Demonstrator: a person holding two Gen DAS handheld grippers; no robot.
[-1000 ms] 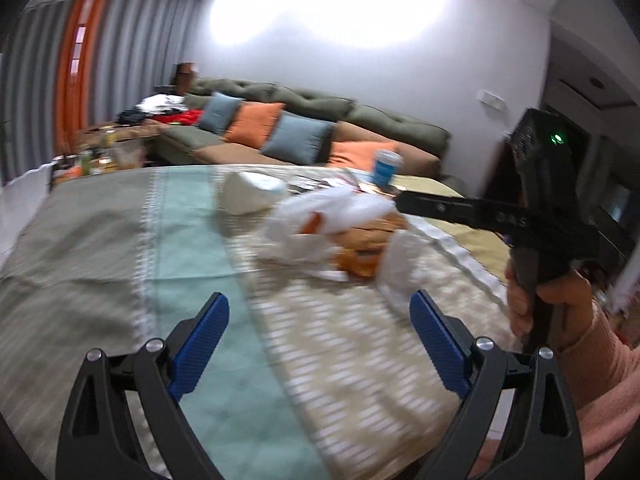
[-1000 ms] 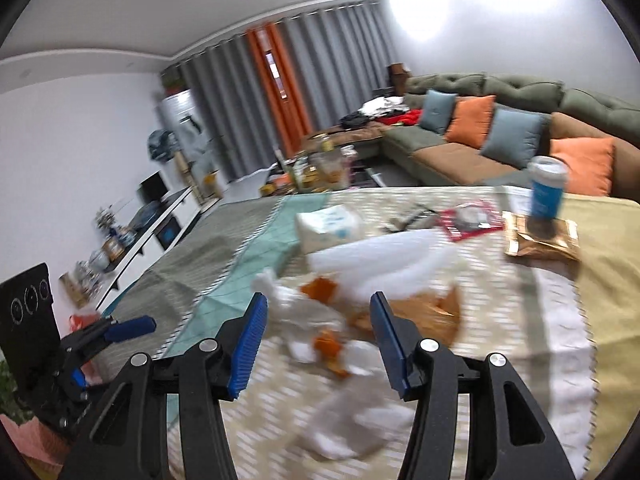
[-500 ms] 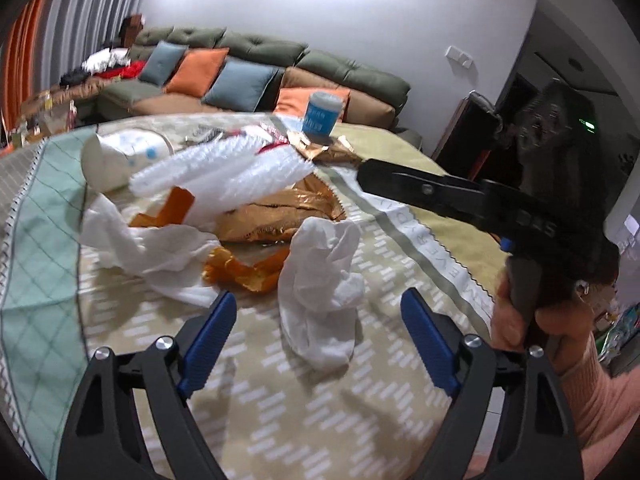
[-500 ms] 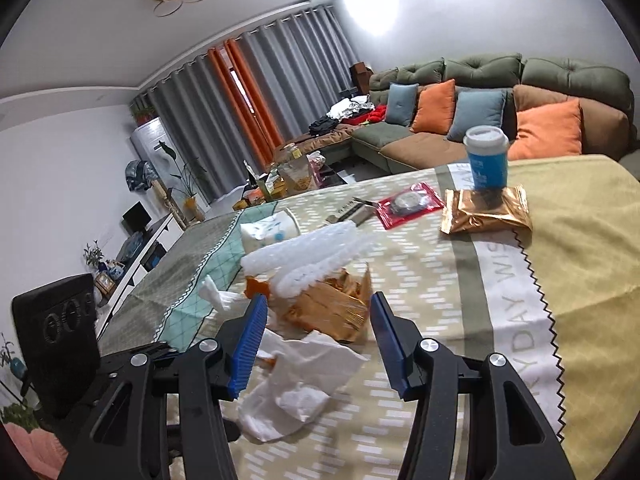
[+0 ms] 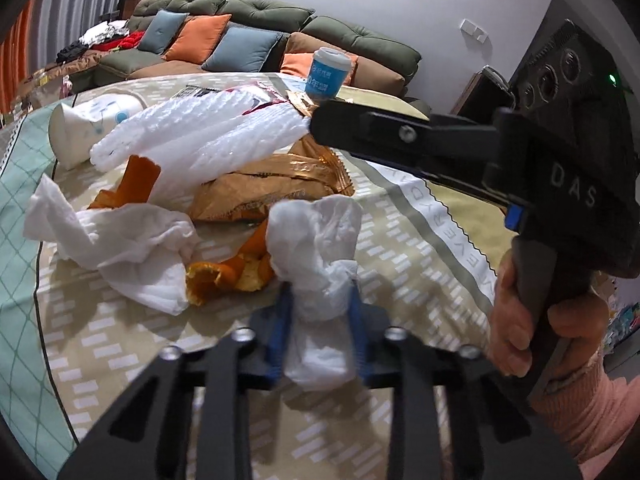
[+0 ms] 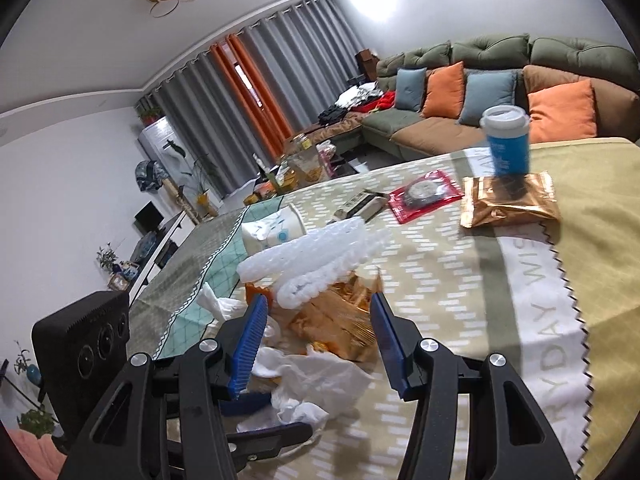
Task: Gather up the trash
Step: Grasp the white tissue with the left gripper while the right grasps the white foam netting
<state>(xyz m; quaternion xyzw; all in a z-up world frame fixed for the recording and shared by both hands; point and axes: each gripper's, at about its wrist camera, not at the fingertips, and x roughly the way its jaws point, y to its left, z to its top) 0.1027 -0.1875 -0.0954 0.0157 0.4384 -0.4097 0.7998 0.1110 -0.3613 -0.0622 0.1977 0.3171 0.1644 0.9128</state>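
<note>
A trash pile lies on the patterned tablecloth (image 5: 400, 264): crumpled white tissues, orange peel (image 5: 228, 272), a gold snack wrapper (image 5: 272, 188) and white foam netting (image 5: 208, 136). My left gripper (image 5: 320, 300) is shut on a crumpled white tissue (image 5: 316, 240) at the pile's near edge; the tissue also shows in the right wrist view (image 6: 316, 384). My right gripper (image 6: 316, 328) is open and empty, hovering above the gold wrapper (image 6: 336, 320) and foam netting (image 6: 312, 256).
A tipped paper cup (image 6: 272, 232), a red packet (image 6: 424, 192), a gold pouch (image 6: 508, 200) and an upright blue cup (image 6: 508, 140) lie further back on the table. A sofa with cushions (image 6: 480, 88) stands behind.
My left gripper moved forward and closed on the white tissue. My right gripper dropped lower and closer over the pile, staying open.
</note>
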